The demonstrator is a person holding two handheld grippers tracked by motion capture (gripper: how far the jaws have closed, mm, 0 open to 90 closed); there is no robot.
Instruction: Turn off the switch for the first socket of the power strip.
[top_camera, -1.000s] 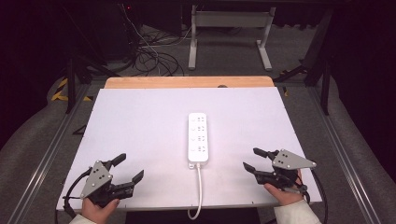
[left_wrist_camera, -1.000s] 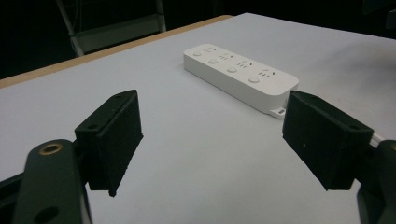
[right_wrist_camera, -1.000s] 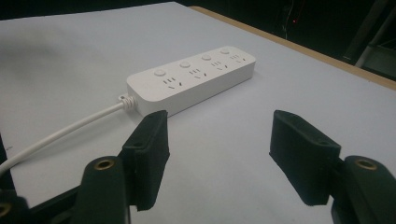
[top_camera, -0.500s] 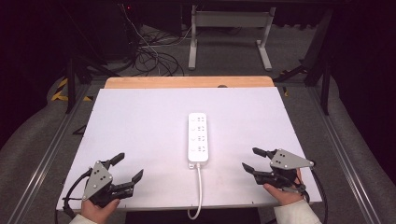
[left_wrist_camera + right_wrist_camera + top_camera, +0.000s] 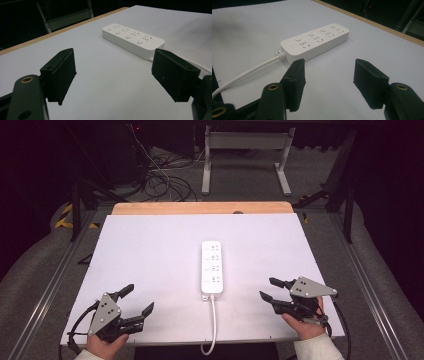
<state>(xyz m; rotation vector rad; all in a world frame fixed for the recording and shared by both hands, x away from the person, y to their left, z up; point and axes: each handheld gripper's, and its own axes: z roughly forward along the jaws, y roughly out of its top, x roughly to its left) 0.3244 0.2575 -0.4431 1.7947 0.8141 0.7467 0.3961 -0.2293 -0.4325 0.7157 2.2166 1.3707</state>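
Power strip (image 5: 212, 267) lying flat near the middle of the white table (image 5: 150, 250), long axis running away from the person, white cord (image 5: 214, 325) leaving its near end and dropping over the near edge. Seen from above: floor cables (image 5: 160, 180) and a grey metal frame (image 5: 245, 150) beyond the far wooden edge, plus hands at the near corners. Seen closer from the left gripper view: strip (image 5: 132, 40) lying ahead and to the right, four round buttons along its top, a bit of cord behind the right jaw. Seen from the right gripper view: strip (image 5: 315, 42) ahead and to the left, cord (image 5: 244, 75) curving toward the lower left.

Left claw (image 5: 136, 302) spread wide, gripping nothing, well apart from the strip. Right claw (image 5: 270, 289) likewise spread, empty, nearer the strip's cord end without touching it.
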